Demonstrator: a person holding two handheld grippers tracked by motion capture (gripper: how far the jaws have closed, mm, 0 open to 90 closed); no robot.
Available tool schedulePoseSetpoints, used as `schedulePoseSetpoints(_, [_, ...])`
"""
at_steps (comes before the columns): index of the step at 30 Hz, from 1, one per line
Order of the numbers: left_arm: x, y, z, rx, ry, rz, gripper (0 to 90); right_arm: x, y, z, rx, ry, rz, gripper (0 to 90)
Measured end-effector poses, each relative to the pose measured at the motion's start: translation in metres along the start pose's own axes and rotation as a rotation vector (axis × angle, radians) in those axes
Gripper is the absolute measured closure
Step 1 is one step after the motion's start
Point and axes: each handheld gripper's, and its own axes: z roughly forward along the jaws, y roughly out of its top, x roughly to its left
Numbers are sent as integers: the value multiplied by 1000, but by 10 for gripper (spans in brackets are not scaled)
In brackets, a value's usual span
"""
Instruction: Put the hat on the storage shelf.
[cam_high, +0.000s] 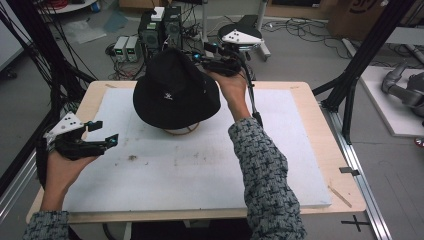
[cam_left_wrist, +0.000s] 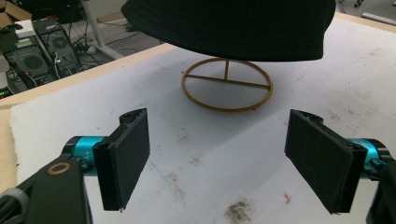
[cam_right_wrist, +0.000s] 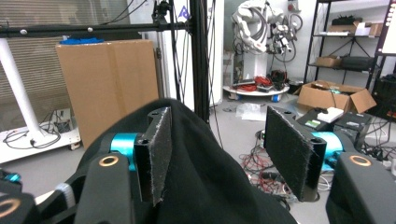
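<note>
— Where's the right gripper (cam_high: 210, 59)?

— At the far side of the black hat (cam_high: 176, 90), level with its crown. Its jaws stand partly apart; in the right gripper view the hat's dark cloth (cam_right_wrist: 205, 186) bulges up between them, against the left-hand pad, but the other pad stands clear of it, so nothing is clamped.

— And the left gripper (cam_high: 102, 134)?

— Near the left edge of the surface (cam_high: 310, 107), jaws wide with nothing between them, pointing toward the hat and well apart from it.

— Where does the hat sit?

— On a thin golden wire stand (cam_left_wrist: 227, 84), whose ring base rests on the white mat (cam_high: 200, 175) toward the far middle. The brim overhangs the ring.
</note>
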Motion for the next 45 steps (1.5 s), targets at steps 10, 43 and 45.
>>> schedulePoseSetpoints(10, [0,5,13,7,-18,5,225,-11,5,-46,-4,-52,18,322])
schedulePoseSetpoints(43, [2,13,24,-2,-17,7,222,-12,-70,-196,86,-255,41,117])
schedulePoseSetpoints(45, [1,14,25,-3,-20,11,222,-8,-78,-204,90,-242,38,115])
